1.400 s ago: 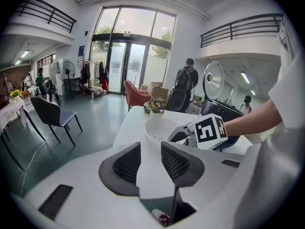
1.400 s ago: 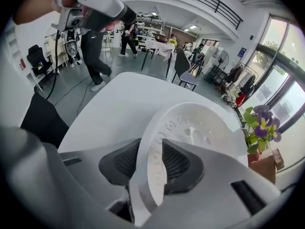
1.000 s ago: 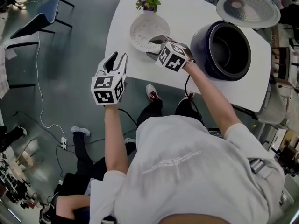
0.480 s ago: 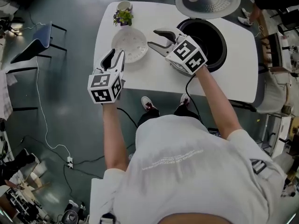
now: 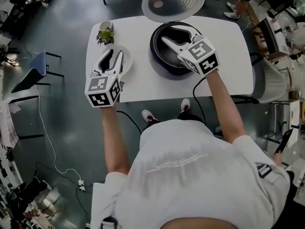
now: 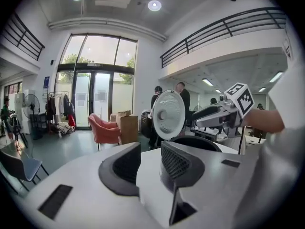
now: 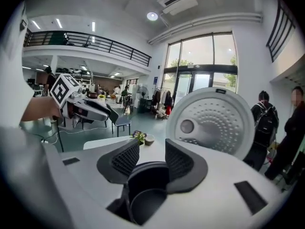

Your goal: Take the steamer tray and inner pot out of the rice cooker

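Seen from the head camera, the rice cooker (image 5: 161, 67) sat open toward the back of the white table (image 5: 143, 86), with its lid (image 5: 173, 1) flipped straight up behind it. The inner pot (image 7: 147, 202) was still down inside the cooker body, dark and round. The steamer tray (image 5: 127, 62) was already out, lying flat on the table just left of the cooker and near the little potted plant (image 5: 105, 35) in the corner. The right gripper (image 5: 167, 34) hung right over the cooker's mouth. Its jaws had just been closing in a bit, but they were still apart with nothing pinched between them; its own view only showed the pot's opening below the gap. The left gripper (image 5: 113, 54) was held above the steamer tray and covered most of it from the head view. Its jaws were wide apart with nothing in them, and its view looked across the table at the lid and the other gripper. Some people were standing around in the background of the room, well away from the table.
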The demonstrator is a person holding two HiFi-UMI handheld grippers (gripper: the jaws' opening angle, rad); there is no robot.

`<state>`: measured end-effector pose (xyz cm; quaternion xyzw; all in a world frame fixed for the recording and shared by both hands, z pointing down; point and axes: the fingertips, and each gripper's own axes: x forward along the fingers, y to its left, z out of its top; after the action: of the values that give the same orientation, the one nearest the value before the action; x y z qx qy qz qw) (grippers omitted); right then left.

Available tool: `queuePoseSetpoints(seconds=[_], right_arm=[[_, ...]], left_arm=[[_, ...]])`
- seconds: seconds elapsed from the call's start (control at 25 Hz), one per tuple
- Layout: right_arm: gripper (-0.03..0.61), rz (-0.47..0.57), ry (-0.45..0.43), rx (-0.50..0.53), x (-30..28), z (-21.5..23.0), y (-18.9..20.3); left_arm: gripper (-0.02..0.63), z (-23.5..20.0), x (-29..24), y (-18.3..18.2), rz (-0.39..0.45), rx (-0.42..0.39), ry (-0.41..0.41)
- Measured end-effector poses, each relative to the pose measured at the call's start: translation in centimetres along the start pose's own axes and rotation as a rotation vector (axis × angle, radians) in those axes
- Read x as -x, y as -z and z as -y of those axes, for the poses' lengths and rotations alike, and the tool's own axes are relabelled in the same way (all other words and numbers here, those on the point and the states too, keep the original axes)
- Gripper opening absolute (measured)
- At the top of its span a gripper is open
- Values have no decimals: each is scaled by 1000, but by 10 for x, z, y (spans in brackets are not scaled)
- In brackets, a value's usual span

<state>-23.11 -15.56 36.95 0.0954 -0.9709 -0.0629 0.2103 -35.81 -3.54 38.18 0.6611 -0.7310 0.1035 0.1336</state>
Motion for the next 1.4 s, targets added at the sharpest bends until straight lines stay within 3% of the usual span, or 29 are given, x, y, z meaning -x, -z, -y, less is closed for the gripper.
queuePoseSetpoints(seconds=[0.32,0.72,1.12,1.4], right_arm=[[184,26,176,-91,70,64,17],[184,6,314,-193,130,111,56],[186,-49,304,-254,138,116,89],[190,-101,229,-290,114,112,114]], left_arm=[[146,48,-29,-38,45,-58,83],[146,102,-65,-57,50,-100,203],[146,133,-88,-48,8,-105,252],[146,131,-104,-11,-102,-80,229]])
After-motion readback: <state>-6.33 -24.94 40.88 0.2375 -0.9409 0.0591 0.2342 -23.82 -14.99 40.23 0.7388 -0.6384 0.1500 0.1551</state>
